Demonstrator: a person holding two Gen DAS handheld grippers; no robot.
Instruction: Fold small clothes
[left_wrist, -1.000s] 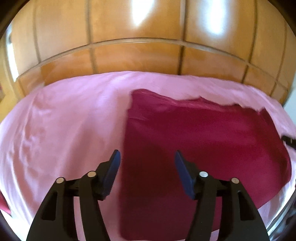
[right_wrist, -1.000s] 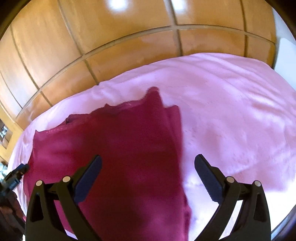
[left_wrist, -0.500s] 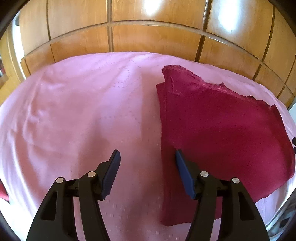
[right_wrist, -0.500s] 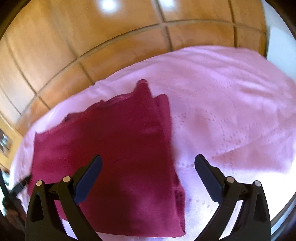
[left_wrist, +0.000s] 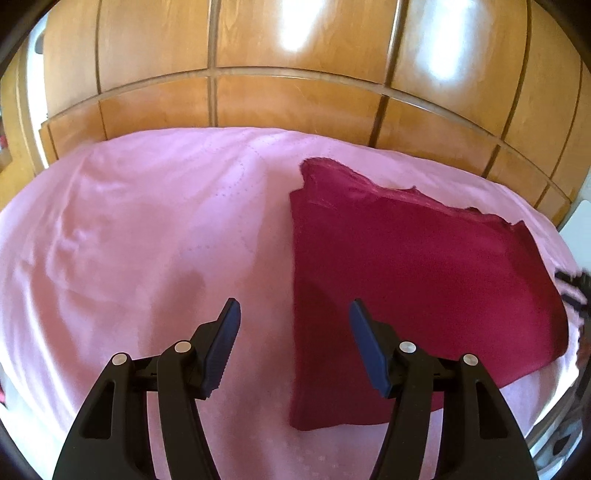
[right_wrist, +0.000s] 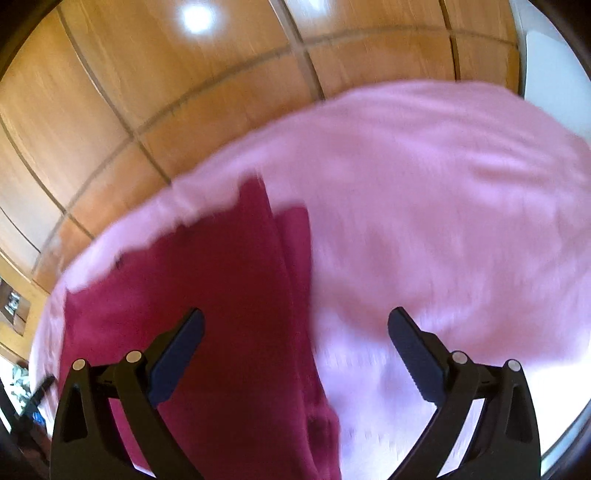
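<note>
A folded crimson cloth garment (left_wrist: 417, 280) is laid flat on a pink-sheeted bed (left_wrist: 147, 229), toward the right side in the left wrist view and toward the left in the right wrist view (right_wrist: 207, 295). Glossy wooden panelled doors (left_wrist: 295, 99) are set behind the bed's far edge. The left tongs (left_wrist: 294, 314) are held above the garment's left edge; the right tongs (right_wrist: 295, 325) are held above its right edge.

Each gripper (left_wrist: 294, 314): black arms, dark-blue ribbed pads, silver rivets.
</note>
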